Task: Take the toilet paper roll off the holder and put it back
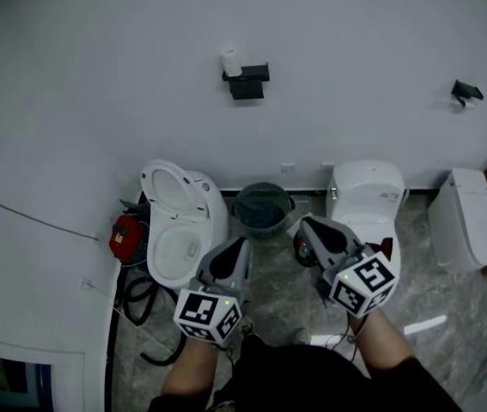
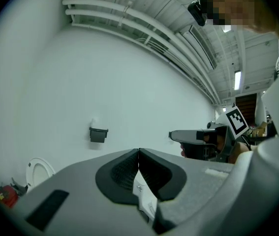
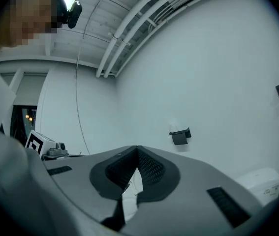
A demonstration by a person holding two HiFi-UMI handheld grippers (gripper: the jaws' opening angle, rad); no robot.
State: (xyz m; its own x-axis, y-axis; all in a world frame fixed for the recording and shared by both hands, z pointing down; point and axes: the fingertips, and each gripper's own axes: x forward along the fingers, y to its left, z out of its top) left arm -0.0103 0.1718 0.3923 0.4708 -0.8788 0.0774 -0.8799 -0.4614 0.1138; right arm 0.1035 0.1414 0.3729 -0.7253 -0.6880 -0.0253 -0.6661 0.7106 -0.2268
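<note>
Currently left gripper [image 1: 242, 244] and right gripper [image 1: 305, 227] both closed, empty. Holder [image 1: 248, 83] with paper roll [image 1: 231, 61] on white wall [image 1: 97, 75] ahead; marble floor [image 1: 449, 316] beneath.

Cool, even light falls from the ceiling strip lights [image 2: 236, 79] high above the black holder [image 1: 247, 84], so the white wall [image 1: 97, 75] around it looks flat and bright, and the holder throws only a faint shadow just beneath itself. Well below and to the right of the holder, the glossy floor [image 1: 449, 350] carries a pale streak of glare. In both gripper views the picture bows round the holder, darkens to black at the rim, and goes soft in the near foreground.
</note>
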